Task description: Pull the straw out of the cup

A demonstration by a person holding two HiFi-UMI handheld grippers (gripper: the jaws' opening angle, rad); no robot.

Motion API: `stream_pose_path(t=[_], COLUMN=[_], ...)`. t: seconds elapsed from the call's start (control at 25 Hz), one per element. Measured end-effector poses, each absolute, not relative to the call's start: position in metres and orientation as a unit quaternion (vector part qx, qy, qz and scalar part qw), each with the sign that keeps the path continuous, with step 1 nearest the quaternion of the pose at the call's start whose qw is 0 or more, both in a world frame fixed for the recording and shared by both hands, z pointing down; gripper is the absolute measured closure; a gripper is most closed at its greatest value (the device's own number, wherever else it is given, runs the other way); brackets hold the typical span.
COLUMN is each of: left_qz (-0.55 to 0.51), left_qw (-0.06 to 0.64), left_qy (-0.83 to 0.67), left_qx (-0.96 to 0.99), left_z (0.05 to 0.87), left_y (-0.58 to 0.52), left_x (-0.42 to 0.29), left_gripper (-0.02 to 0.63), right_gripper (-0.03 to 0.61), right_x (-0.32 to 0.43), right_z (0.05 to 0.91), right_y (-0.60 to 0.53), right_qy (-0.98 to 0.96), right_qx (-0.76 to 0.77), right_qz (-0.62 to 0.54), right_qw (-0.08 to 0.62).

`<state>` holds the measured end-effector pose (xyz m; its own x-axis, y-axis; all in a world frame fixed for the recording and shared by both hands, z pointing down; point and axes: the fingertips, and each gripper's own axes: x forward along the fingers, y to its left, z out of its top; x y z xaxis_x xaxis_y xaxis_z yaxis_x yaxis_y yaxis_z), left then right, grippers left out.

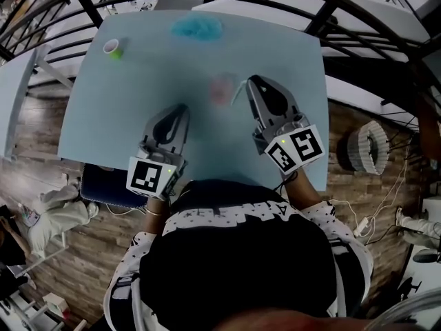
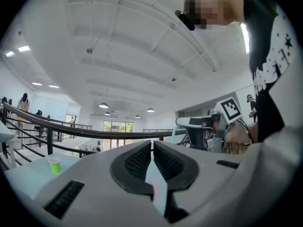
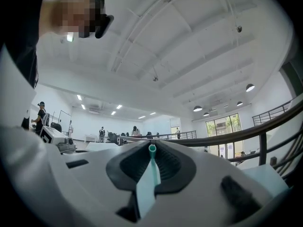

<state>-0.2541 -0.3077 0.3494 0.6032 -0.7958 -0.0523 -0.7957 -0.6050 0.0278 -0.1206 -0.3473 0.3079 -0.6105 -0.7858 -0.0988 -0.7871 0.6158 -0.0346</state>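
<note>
Sitting at far-left back corner of pale blue tabletop: small green plastic cup. Hovering low near the front edge, left gripper, claw closed to a thin slit, gripping nothing. Lying at back edge, centre: blurry blue lump. Standing mid-table between both grippers: translucent pinkish cup. Just right of it, thin teal plastic straw, pinched near its top end by right gripper, claw clamped tight on it; lower end blurred, can't tell if inside cup
</note>
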Motion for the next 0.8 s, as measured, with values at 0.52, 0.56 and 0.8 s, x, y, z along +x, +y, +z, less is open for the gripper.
stream_pose_path(t=[0.52, 0.56, 0.8], left_qz=[-0.027, -0.027, -0.026], left_qw=[-0.002, -0.002, -0.001], left_qy=[-0.438, -0.437, -0.437], left_qx=[0.899, 0.899, 0.899], left_z=[0.3477, 0.3474, 0.3486], left_y=[-0.3100, -0.3095, -0.3095], left_x=[-0.2480, -0.2480, -0.2485], left_gripper=[0.588, 0.588, 0.588], right_gripper=[0.536, 0.535, 0.535], right_x=[-0.1159, -0.1160, -0.1168], right_z=[0.3013, 0.3004, 0.2997], right_y=[-0.3432, -0.3425, -0.3418], right_qy=[0.896, 0.896, 0.896], right_qx=[-0.440, -0.440, -0.439], right_qz=[0.007, 0.008, 0.009], right_qw=[0.061, 0.062, 0.065])
